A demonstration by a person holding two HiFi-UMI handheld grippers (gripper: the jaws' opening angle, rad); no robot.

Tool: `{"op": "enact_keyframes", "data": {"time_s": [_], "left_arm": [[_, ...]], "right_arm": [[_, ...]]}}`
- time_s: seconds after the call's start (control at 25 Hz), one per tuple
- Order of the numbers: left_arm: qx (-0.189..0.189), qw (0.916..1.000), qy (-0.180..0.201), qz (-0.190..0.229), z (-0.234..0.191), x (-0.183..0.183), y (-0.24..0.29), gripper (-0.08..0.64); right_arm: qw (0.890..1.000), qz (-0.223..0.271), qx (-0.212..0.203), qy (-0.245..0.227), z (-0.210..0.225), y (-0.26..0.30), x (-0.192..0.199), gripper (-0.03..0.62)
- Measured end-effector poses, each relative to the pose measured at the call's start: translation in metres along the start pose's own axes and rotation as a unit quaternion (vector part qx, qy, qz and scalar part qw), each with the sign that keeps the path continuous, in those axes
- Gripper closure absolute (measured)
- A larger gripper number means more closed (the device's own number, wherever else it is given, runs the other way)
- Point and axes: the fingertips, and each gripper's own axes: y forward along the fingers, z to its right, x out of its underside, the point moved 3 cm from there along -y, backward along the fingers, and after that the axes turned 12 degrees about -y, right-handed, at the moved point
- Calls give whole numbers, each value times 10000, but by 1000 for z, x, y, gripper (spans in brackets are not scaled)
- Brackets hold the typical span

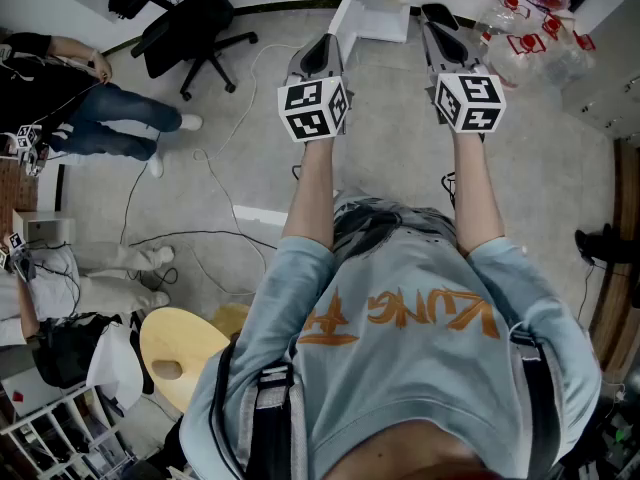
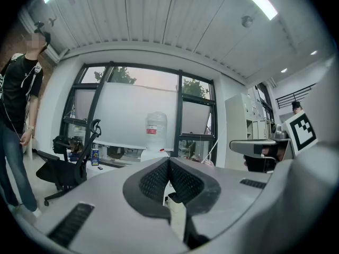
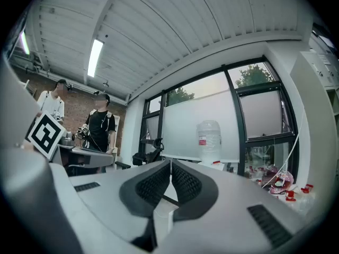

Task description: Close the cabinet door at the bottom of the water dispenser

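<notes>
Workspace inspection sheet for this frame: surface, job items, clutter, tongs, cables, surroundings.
Surface: grey floor; no table in use.
Job's things: water dispenser ahead of both tongs, bottle on top. A white panel at its lower left is probably the open cabinet door; nothing touches it.
Clutter: clear plastic items with red parts right of the dispenser; wooden stool behind the person.
Grippers: left tongs shut, empty; right tongs shut, empty; both held level.
Cables: loose cables across the floor at left.
Surroundings: office chair, bystander at left, windows behind the dispenser.
</notes>
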Motion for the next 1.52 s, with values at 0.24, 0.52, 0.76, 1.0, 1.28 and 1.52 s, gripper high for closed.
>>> {"op": "enact_keyframes", "data": {"time_s": [0.24, 0.52, 0.76, 1.0, 1.28, 1.52], "left_arm": [[4, 10000, 8, -17, 5, -3, 9, 549], [-59, 9999, 101, 21, -4, -15, 13, 549], [-109, 9998, 127, 59, -24, -23, 25, 549], [-1, 9999, -11, 106, -51, -23, 67, 549], [14, 9998, -147, -162, -98, -10, 148, 549], [-92, 9974, -277, -660, -153, 14, 214, 549]], "right_arm": [[9994, 157, 208, 235, 18, -3, 0, 560], [9963, 162, 652, 534, 43, -3, 4, 560], [9955, 221, 695, 603, 47, 12, 6, 560], [9941, 165, 940, 516, 68, 40, 17, 560], [9930, -106, 1025, 579, 90, 117, 46, 560], [9931, -476, 749, 762, 80, 212, 82, 560]]}}
